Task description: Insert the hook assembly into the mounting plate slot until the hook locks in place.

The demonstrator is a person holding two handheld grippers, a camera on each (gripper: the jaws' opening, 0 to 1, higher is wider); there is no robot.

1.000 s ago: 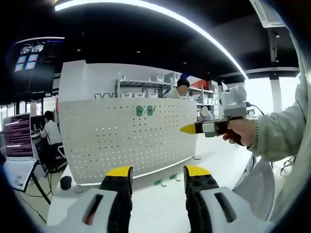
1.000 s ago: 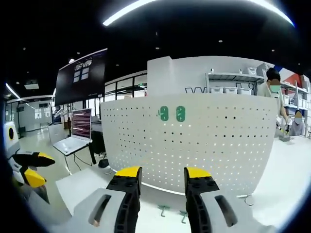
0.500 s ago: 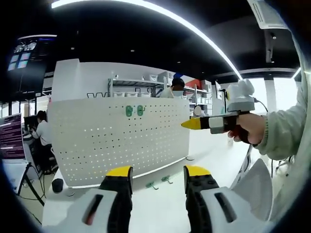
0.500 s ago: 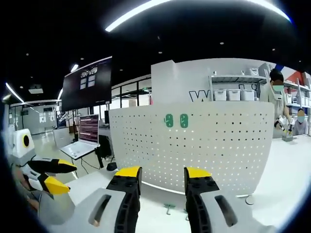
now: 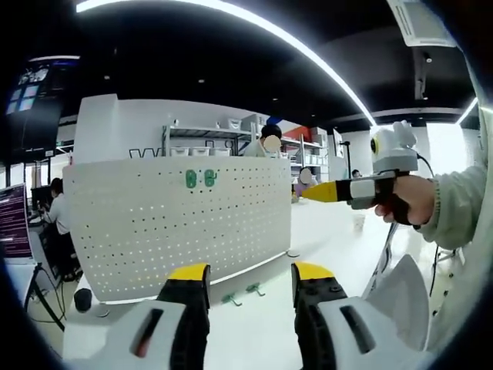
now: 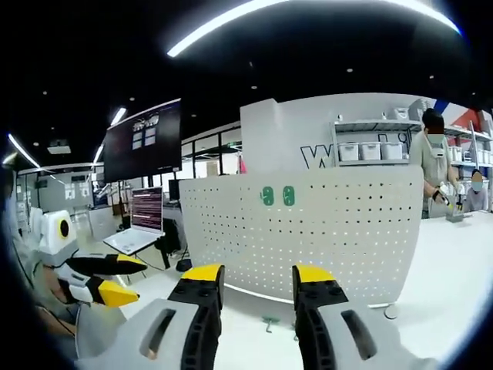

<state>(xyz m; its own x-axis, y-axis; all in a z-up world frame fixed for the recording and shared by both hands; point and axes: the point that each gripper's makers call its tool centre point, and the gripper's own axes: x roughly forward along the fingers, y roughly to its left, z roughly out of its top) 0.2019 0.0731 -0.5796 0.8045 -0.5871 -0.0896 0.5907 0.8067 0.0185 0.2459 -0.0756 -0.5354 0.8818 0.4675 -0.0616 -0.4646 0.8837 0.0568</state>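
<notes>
Left gripper (image 5: 249,276): fingers apart, nothing between them, aimed level at the pegboard. Right gripper (image 6: 257,277): same, fingers apart, empty. Both are held up off the counter (image 5: 266,327) and well back from the board, so this looks like a staging pose, with no pickup started.

Each gripper also shows in the other's camera. The right one (image 5: 320,191) comes in at upper right of the left gripper view, held in a hand (image 5: 404,202) with a pale sleeve; its yellow fingers read as nearly together from that angle, but its own view shows the gap. The left one (image 6: 108,278) sits low left in the right gripper view, yellow fingers splayed.

Two small green hooks (image 5: 240,294) lie loose on the white counter just in front of the board's foot, side by side; one shows between the right fingers (image 6: 269,324). They are probably the hook assemblies to insert, but they are too small to make out their shape. Lying flat and close to the board, they are an easy reach.

The pegboard (image 5: 169,223) stands upright on the counter, a white plate with a grid of holes. Two green parts (image 6: 276,196) are already seated near its top edge, next to each other, likely hooks mounted as reference.

Writing: large dark letters on the back wall above the board, partly hidden; a "W" (image 6: 316,156) is legible, the rest is not. The laptop (image 6: 142,223) screen at left shows text lines too small to read. People stand by shelving at the back.
</notes>
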